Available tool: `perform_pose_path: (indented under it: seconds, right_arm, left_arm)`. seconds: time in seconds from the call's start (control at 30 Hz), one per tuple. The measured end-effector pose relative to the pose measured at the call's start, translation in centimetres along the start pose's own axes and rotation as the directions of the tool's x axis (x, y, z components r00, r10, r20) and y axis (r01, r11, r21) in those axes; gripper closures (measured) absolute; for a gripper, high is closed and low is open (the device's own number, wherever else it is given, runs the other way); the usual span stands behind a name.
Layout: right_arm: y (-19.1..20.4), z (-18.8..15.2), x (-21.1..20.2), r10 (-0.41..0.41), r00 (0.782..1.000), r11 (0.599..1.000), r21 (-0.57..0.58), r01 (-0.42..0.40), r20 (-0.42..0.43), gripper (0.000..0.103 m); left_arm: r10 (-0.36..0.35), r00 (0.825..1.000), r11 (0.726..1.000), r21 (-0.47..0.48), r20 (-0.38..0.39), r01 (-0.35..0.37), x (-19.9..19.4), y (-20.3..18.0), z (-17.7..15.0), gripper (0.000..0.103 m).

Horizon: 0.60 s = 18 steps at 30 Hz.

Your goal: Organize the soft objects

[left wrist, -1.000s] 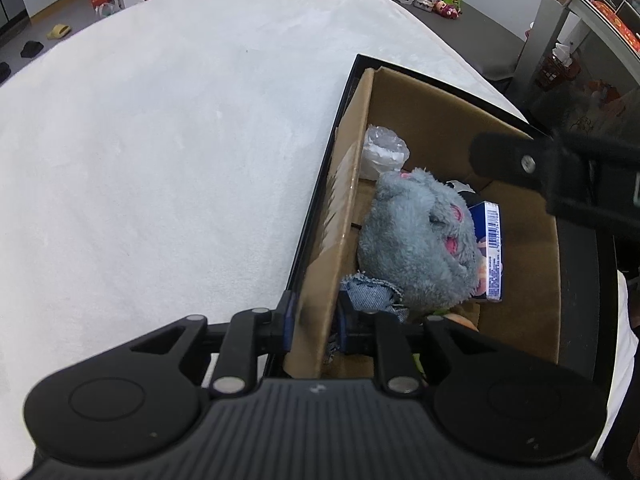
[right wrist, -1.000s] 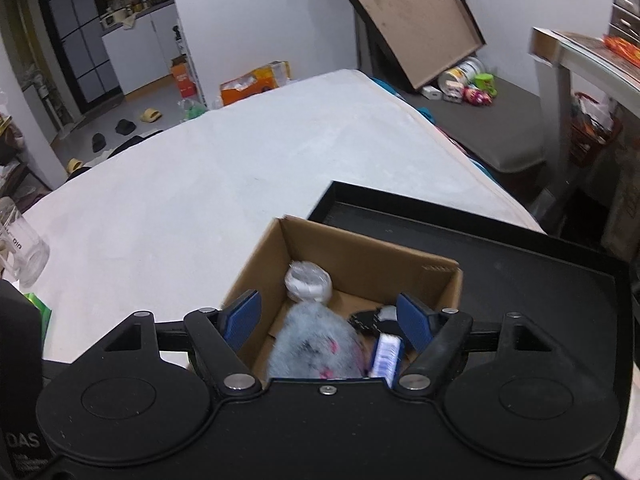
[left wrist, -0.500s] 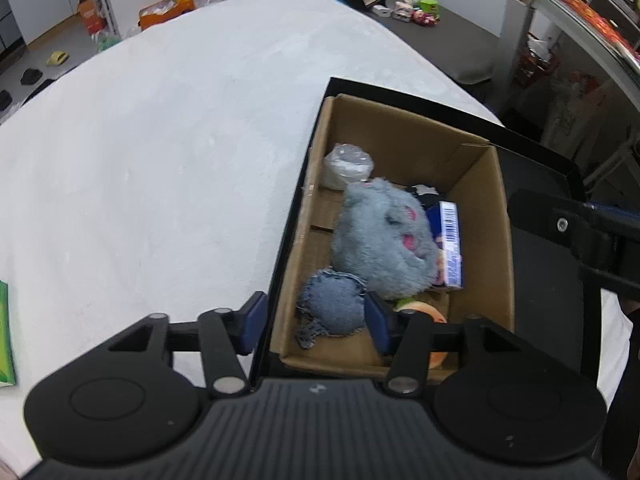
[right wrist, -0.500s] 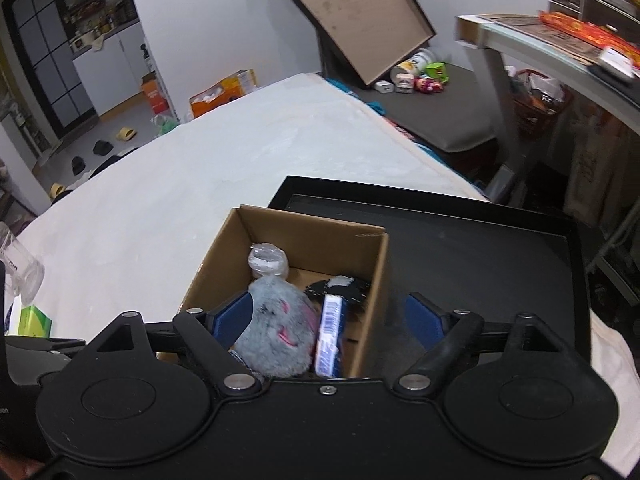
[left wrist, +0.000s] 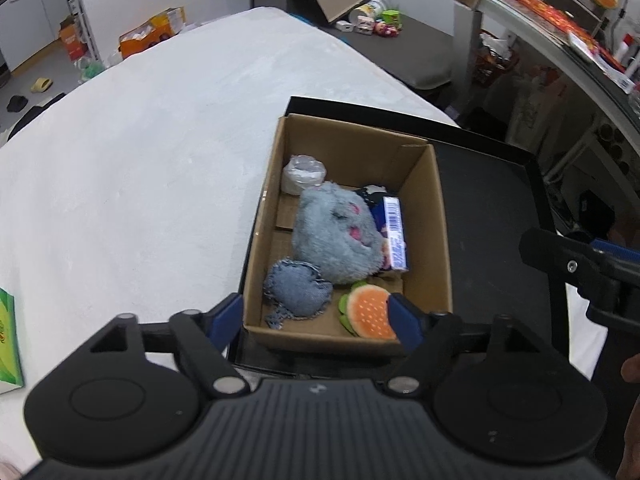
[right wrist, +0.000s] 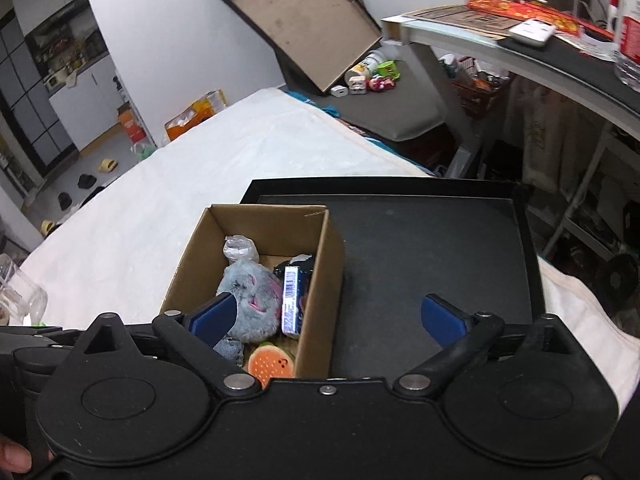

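A cardboard box (left wrist: 352, 148) stands on a black tray (left wrist: 492, 208) atop the white-covered table. Inside lie a grey plush toy (left wrist: 336, 236), a denim heart (left wrist: 298, 290), a plush burger (left wrist: 366, 314), a blue barcoded packet (left wrist: 394, 232) and a white plastic bundle (left wrist: 302, 172). My left gripper (left wrist: 316, 318) hovers above the box's near end, its jaws opening, with nothing pressed between the pads. My right gripper (right wrist: 328, 318) hangs over the box's right wall (right wrist: 320, 300) and the tray (right wrist: 432, 248), its jaws also opening and holding nothing. The plush toy (right wrist: 252, 300) and burger (right wrist: 270, 362) show below it.
White cloth (left wrist: 140, 160) covers the table left of the tray. A green box (left wrist: 8, 344) sits at the left edge and a glass jar (right wrist: 16, 292) stands nearby. A cluttered desk (right wrist: 520, 52) rises at the right. Loose items lie on the floor beyond.
The left gripper let go of the denim heart, which now lies in the box, then opened and rose back. The right gripper opened wider and slid right over the tray.
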State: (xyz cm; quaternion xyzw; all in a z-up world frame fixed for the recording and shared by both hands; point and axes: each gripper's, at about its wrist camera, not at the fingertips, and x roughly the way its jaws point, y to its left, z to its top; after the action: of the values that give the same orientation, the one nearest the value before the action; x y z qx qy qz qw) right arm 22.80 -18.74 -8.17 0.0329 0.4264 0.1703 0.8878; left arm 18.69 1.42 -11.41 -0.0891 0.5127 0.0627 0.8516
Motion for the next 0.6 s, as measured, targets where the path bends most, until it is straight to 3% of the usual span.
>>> perform_pose_path:
  seconds: [0.37, 0.6]
  right_arm:
    - [-0.8, -1.9, -2.6, -0.022, 1.0, 0.998, 0.051, 0.021, 0.015, 0.0]
    - [-0.8, -3.1, -4.2, -0.024, 1.0, 0.996, 0.081, 0.024, 0.009, 0.0]
  left_arm:
    - [-0.029, 0.999, 0.998, 0.054, 0.037, 0.027, -3.4, -1.1, -1.2, 0.002]
    - [-0.033, 0.999, 0.995, 0.095, 0.04, 0.029, -5.4, -1.5, -2.1, 0.001]
